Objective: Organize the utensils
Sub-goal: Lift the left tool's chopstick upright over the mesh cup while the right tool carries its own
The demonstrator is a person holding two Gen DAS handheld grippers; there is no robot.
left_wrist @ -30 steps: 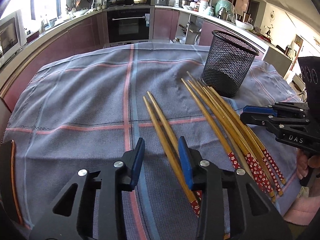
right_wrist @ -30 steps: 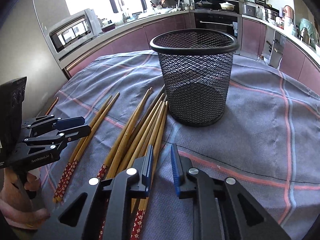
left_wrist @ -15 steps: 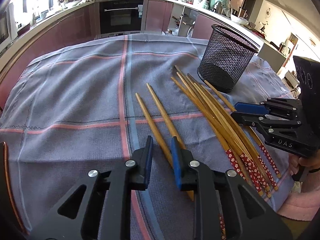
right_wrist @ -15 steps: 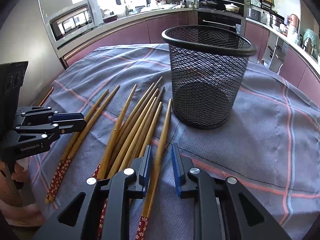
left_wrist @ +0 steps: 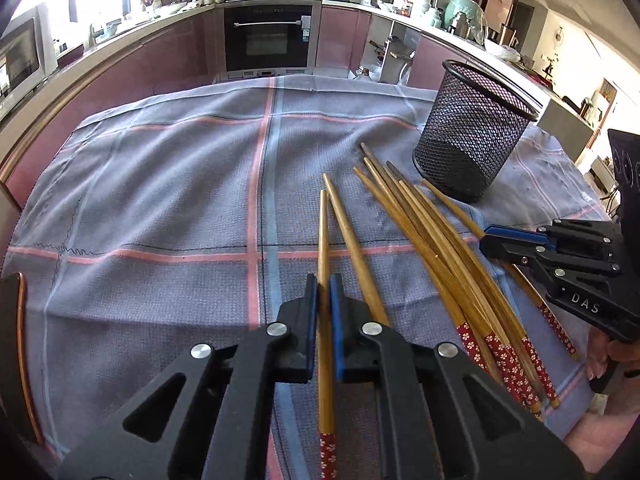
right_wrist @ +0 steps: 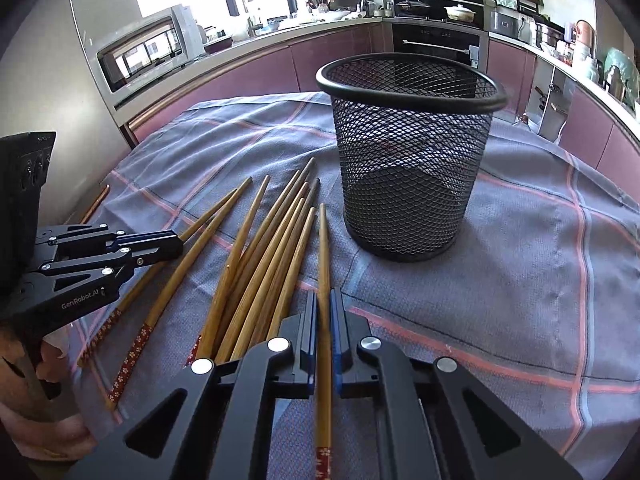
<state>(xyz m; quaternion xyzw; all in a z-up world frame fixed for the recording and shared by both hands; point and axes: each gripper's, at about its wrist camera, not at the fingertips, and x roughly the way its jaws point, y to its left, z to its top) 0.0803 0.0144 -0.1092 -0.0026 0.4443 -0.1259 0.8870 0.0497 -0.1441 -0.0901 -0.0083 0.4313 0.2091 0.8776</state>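
Several wooden chopsticks with red flowered ends (left_wrist: pixel 440 252) lie fanned on the plaid cloth, also in the right wrist view (right_wrist: pixel 260 264). A black mesh cup (left_wrist: pixel 472 132) stands upright beyond them, empty, close ahead in the right wrist view (right_wrist: pixel 408 168). My left gripper (left_wrist: pixel 324 292) is shut on one chopstick (left_wrist: pixel 323 240) that runs forward between its fingers. My right gripper (right_wrist: pixel 325 308) is shut on another chopstick (right_wrist: pixel 323 248) that points toward the cup. Each gripper shows from the side in the other's view: the right one (left_wrist: pixel 490 240), the left one (right_wrist: pixel 176 240).
A blue-grey cloth with pink and blue stripes (left_wrist: pixel 168 208) covers the table. The table's wooden edge (left_wrist: pixel 24 344) shows at the left. Kitchen counters, an oven (left_wrist: pixel 268 36) and a microwave (right_wrist: pixel 148 52) stand behind. A pink cloth (right_wrist: pixel 44 436) lies at the near edge.
Both grippers have closed, each onto a chopstick. The left gripper has swung so that its chopstick now lies straight between the fingers. The right gripper has moved closer to the cup.
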